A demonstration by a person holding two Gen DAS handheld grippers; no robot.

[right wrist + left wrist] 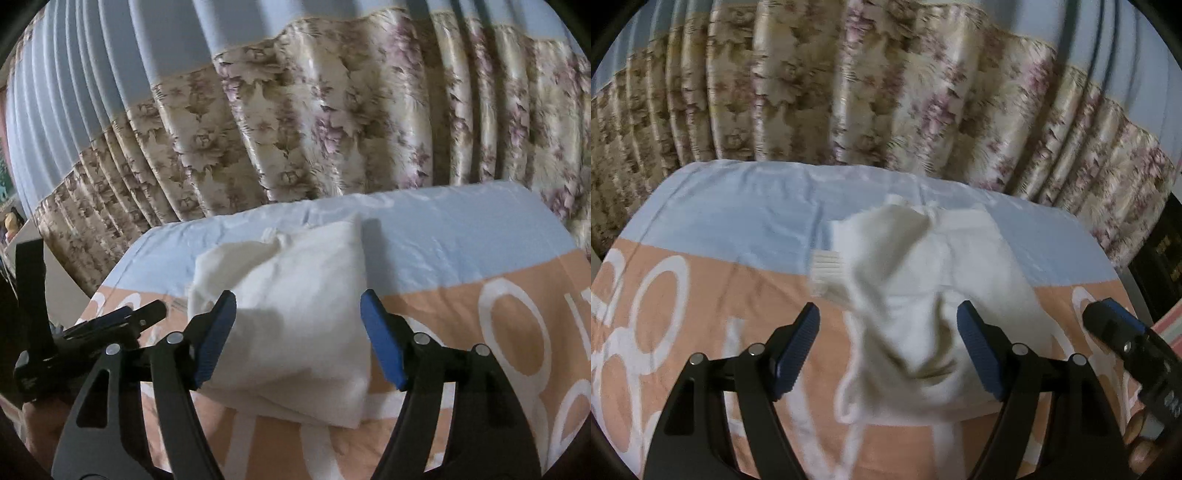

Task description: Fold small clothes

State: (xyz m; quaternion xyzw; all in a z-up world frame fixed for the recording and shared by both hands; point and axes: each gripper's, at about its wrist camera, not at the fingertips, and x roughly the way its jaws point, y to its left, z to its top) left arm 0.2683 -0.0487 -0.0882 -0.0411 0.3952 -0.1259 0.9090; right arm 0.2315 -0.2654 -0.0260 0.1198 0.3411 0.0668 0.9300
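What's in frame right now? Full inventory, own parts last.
white garment: 1, white, partly folded and rumpled, lying on the bed cover between both sets of fingers
ribbed cuff: 1, cream, sticking out at the garment's left edge
bed cover: 1, light blue and peach with white ring print, under the garment
curtain: 1, beige floral with a blue upper band, behind the bed
left hand-held gripper: 1, black with blue pads, open, holding nothing
right hand-held gripper: 1, black with blue pads, open, holding nothing

Floral curtain (pixel 332 122) behind blue-orange bedsheet (pixel 713 229).
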